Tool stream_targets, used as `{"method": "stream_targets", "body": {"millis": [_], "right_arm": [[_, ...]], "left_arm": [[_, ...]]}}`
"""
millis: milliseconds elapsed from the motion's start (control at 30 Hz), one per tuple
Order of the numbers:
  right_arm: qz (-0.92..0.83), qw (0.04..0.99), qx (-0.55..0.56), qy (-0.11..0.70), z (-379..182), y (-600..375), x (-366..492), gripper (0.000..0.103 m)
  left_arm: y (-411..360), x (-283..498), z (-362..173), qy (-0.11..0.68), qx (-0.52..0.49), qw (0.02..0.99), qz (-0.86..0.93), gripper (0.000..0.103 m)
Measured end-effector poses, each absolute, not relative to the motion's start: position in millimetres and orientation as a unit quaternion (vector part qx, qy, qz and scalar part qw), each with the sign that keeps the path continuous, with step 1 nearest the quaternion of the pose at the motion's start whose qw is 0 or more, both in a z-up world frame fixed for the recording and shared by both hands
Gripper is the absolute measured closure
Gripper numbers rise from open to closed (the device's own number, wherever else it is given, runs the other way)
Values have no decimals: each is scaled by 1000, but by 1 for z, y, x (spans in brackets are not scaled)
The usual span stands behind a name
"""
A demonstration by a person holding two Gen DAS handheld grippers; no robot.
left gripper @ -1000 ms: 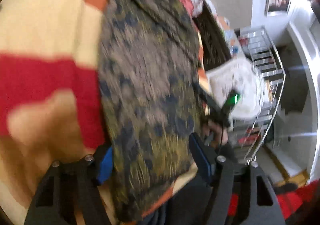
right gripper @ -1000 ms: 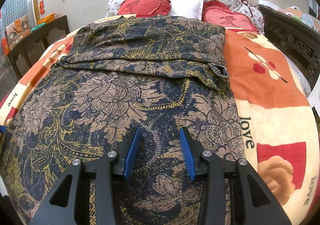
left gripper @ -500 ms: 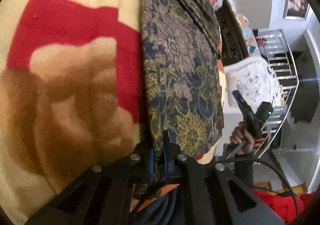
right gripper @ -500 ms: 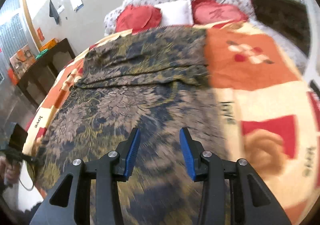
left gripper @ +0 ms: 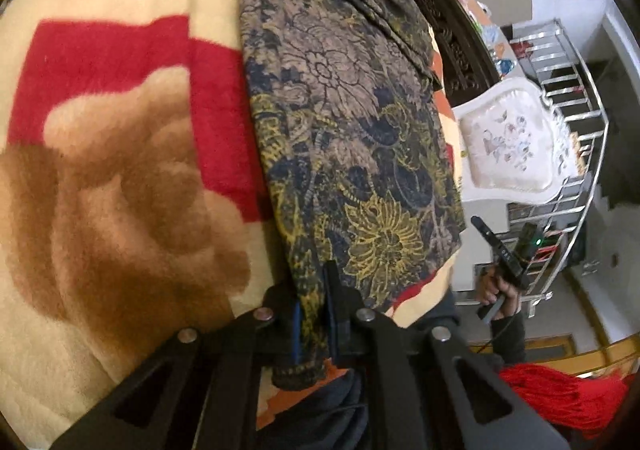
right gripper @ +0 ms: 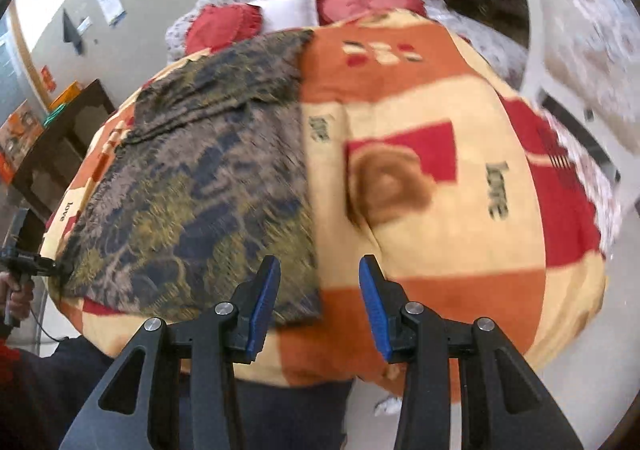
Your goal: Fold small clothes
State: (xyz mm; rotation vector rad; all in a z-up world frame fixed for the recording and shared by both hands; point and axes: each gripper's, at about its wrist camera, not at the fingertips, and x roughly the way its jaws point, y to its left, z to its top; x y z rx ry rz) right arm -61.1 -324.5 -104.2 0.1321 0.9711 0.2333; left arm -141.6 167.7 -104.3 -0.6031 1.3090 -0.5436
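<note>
Since the earlier frames the left tongs (left gripper: 316,314) have gone from standing wide over the cloth to clamped on it, and the right tongs (right gripper: 319,300) have swung from above the middle of the cloth to its side edge, where bare blanket now fills most of their view.

The dark navy, tan and yellow floral-patterned garment (left gripper: 348,122) lies spread flat on the orange, cream and red plush blanket (left gripper: 120,154) covering the bed, its far portion gathered in folds. The left tongs grip the near corner hem of this garment, the blue pads pressed together on the fabric, with a short tail of hem hanging below them.

The right tongs stand apart with nothing between the blue pads. They hang above the near edge of the bed, the garment's side edge (right gripper: 308,210) showing just beyond the left-hand pad. This view is motion-blurred.

In the left wrist view the right tongs appear off the bed's edge, held in a hand (left gripper: 496,286).

Red heart-shaped cushions (right gripper: 224,24) and a white pillow (right gripper: 290,8) sit at the head of the bed
</note>
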Motion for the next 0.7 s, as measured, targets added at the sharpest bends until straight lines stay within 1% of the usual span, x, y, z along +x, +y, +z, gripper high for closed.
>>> {"method": "stream_targets", "body": {"millis": [100,233,400,533,567,600,633,667,700], "right_arm": [[117,867,80,478,-118,-328,-60,52],[148,864,108,469,-125,-326,-56,52],[194,844,154,476,-137,-320,-45,52],[202,834,147,492,-146,-313,-43,52],[201,835,146,491,-147,-314,-44,59],[200,838,145,487,-145,-315,-46,70],[201,840,141,483,-143,-316,-47,76],[202,844,133,478,-140,-317,-49,84],[198,851,119,471,-135,-317,-51,85]], "left_arm": [[159,-144,-97,593,-235,733,-236,94],[152,-147,-93,593,-198,747,-228,94],[153,-148,-92,589,-191,753,-222,94],[159,-151,-94,582,-211,755,-216,94],[159,-152,-94,579,-212,758,-213,94],[158,-153,-93,578,-209,760,-210,94],[156,-155,-90,576,-198,767,-202,97],[153,-156,-88,574,-185,773,-197,98],[150,-157,-84,572,-172,779,-191,98]]}}
